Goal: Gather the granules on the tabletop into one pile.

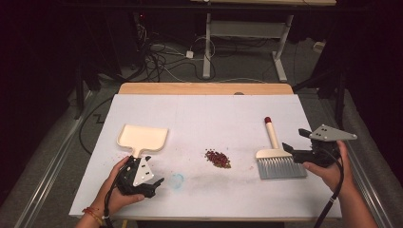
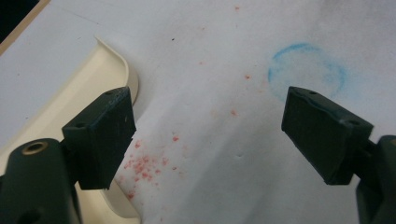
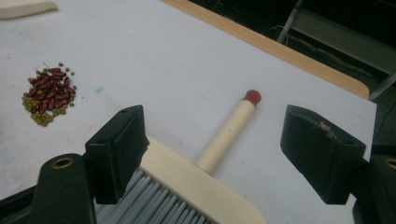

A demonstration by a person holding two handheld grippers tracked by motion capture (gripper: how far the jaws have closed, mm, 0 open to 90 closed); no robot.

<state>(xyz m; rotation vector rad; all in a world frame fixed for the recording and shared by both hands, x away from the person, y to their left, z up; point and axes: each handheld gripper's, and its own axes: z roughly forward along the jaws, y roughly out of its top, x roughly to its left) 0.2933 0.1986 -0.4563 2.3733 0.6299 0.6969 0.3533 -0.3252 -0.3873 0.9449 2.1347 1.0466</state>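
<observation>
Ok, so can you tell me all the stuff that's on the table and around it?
dustpan: one, cream, left part of the table, its handle toward the person
brush: one, cream with grey bristles and a red handle tip, right part of the table
beans: one small pile, dark red and green, middle of the table
blue ring mark: one, on the white sheet near the left gripper
table: one, white sheet over a wooden top
cables: a tangle, dark and white, on the floor behind
left gripper: one, black, open, beside the dustpan handle
right gripper: one, black, open, by the brush head
hands: two, one holding each gripper
</observation>
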